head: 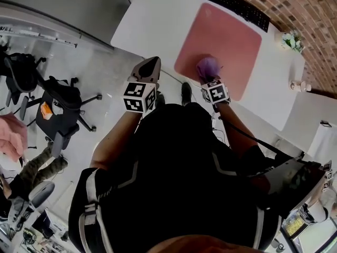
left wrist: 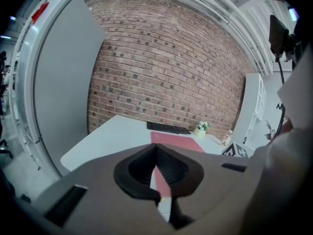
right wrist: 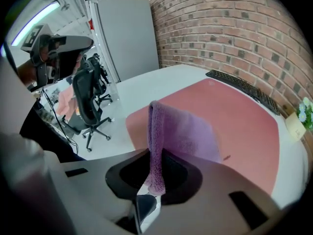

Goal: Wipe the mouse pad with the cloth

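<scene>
The white desk [head: 158, 20] is seen stretching to a brick wall, and the pink mouse pad [head: 226, 41] is laid flat on it, its far edge just beside the black keyboard [head: 234, 5]. The purple cloth [head: 209, 67] is found on the pad's near edge, on the person's side. It's clamped in the right gripper [right wrist: 155, 173], jaws pressed tight on a fold. That fold is stood on edge and runs straight out from the jaws toward the keyboard, while the rest is draped off to the right onto the pad. The left gripper [left wrist: 157, 165] is held off the desk's near edge, pointed at the desk, jaws brought together with nothing gripped
</scene>
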Action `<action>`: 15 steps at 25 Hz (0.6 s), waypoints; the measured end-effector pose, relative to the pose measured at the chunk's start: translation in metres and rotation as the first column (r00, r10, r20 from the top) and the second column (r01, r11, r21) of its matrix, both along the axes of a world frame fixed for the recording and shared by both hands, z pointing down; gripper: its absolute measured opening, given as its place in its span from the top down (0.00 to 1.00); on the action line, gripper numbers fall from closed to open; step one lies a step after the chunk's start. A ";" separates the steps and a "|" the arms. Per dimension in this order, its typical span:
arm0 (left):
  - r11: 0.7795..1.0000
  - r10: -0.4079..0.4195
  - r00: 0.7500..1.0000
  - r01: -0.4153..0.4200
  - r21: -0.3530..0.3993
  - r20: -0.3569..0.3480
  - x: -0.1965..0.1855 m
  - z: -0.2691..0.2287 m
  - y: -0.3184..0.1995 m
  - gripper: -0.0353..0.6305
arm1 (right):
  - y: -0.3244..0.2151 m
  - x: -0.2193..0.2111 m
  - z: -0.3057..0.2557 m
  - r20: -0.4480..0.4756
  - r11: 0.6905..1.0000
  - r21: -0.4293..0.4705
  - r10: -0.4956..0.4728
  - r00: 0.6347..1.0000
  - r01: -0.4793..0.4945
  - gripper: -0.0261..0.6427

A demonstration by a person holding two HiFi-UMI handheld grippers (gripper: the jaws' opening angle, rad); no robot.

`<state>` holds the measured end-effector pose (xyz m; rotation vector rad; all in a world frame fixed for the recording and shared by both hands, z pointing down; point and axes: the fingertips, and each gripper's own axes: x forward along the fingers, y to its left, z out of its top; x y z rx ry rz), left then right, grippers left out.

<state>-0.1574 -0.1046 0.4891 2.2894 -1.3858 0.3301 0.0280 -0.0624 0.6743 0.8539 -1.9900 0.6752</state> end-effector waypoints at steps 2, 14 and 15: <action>1.000 -0.021 1.000 0.021 0.000 0.006 -0.008 0.000 0.000 0.94 | -0.003 -0.011 0.000 0.006 1.000 -0.003 -0.030 1.000 0.030 0.87; 0.992 -0.127 0.992 0.127 -0.013 0.021 -0.042 -0.001 0.008 0.94 | -0.014 -0.067 -0.002 0.034 0.987 -0.008 -0.162 0.986 0.163 0.87; 0.991 -0.132 0.991 0.132 -0.011 0.021 -0.044 -0.002 0.009 0.94 | -0.014 -0.072 -0.002 0.035 0.985 -0.013 -0.170 0.985 0.170 0.87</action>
